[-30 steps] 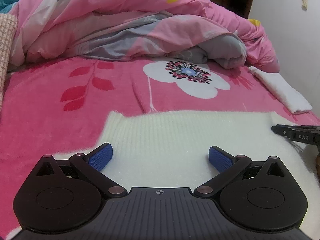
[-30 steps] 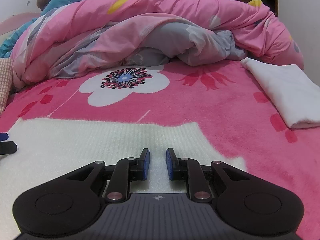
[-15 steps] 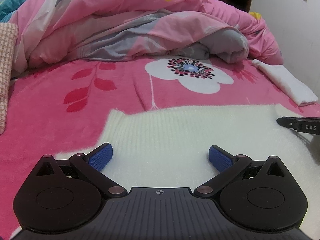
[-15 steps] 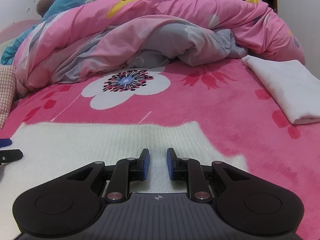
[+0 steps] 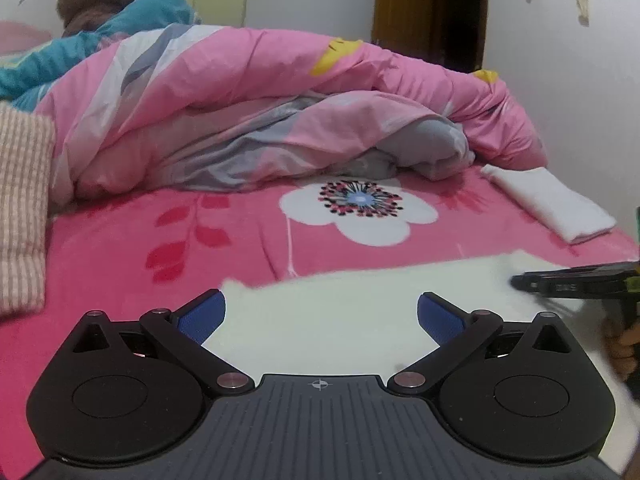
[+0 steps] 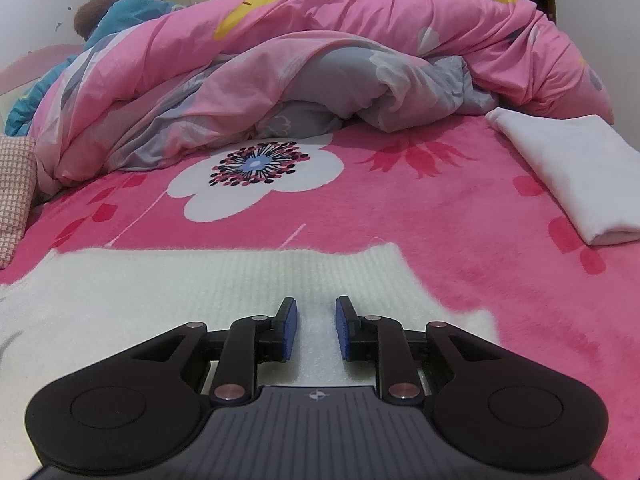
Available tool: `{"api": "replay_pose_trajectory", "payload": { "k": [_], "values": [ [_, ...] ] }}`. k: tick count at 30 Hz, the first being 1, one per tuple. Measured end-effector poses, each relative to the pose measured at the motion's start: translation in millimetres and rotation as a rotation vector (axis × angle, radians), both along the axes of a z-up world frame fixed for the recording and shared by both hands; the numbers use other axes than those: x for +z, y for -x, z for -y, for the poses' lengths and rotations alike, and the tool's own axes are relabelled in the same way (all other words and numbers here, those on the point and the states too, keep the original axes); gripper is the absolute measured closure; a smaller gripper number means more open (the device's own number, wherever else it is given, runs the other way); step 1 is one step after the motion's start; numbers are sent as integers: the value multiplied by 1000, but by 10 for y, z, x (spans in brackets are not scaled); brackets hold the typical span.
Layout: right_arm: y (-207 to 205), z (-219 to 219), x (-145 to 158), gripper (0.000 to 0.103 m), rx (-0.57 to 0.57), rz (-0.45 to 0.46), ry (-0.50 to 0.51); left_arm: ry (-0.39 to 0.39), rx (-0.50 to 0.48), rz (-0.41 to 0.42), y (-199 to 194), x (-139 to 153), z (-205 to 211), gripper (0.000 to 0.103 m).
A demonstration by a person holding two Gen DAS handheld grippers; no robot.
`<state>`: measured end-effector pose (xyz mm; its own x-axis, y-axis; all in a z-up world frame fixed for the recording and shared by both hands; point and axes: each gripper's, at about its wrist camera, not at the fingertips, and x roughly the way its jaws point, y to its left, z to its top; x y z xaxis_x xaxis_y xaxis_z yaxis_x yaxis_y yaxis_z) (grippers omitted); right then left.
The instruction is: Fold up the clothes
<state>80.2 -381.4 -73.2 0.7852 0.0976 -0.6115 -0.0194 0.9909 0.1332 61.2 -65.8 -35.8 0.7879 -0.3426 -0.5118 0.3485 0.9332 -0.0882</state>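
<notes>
- Pink bed [image 6: 460, 236] with a flower print fills both views; a crumpled quilt [image 6: 320, 60] is heaped at the far side.
- At the far left lies a checked cloth [image 5: 20, 208], apart from the work.
- Left tongs [image 5: 320, 316] are spread wide and hold nothing. Their blue pads [image 5: 204, 314] stand on either side of the sweater's [image 5: 340, 320] near part, above it and not pressing on it.
- The sweater, white and ribbed, lies flat across the near bed. Its far edge runs left to right in front of both tongs, with a stepped corner at each end.
- Right tongs [image 6: 312, 328] are only narrowly parted, and nothing is pinched. The knit shows in the gap between the pads [image 6: 288, 332], but I cannot tell whether they touch it.
- In the left view, the right tongs [image 5: 568, 282] reach in from the right edge over the sweater's right part.
- At the far right a folded white cloth [image 6: 568, 172] rests on the bed, well apart from the sweater.
- The step looks like taking hold for a fold. To do it well, each pair of tongs should take one layer near an edge or corner, both at matching places.
- Lift evenly and keep the knit taut between the two holds, so the fold lands straight.
</notes>
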Motion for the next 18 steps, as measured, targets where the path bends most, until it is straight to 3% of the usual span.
{"api": "replay_pose_trajectory", "payload": {
  "k": [3, 4, 7, 11, 13, 16, 18],
  "values": [
    [1, 3, -4, 81, 0, 0, 0, -40, 35, -73, -7, -282, 45, 0],
    [1, 3, -7, 81, 1, 1, 1, -41, 31, -61, 4, -385, 41, 0],
    [2, 0, -10, 81, 2, 0, 8, 7, 33, -44, 6, -392, -33, 0],
    [18, 50, 65, 78, 2, -14, -31, 12, 29, -51, -7, -378, -50, 0],
    [160, 47, 177, 72, -3, 7, -53, 15, 28, -50, 4, -378, -54, 0],
    [524, -24, 367, 72, 25, 83, -53, 17, 28, -48, 14, -383, -55, 0],
    [677, -80, 364, 72, 24, 87, 3, 17, 27, -46, 23, -389, -54, 0]
  ]
}}
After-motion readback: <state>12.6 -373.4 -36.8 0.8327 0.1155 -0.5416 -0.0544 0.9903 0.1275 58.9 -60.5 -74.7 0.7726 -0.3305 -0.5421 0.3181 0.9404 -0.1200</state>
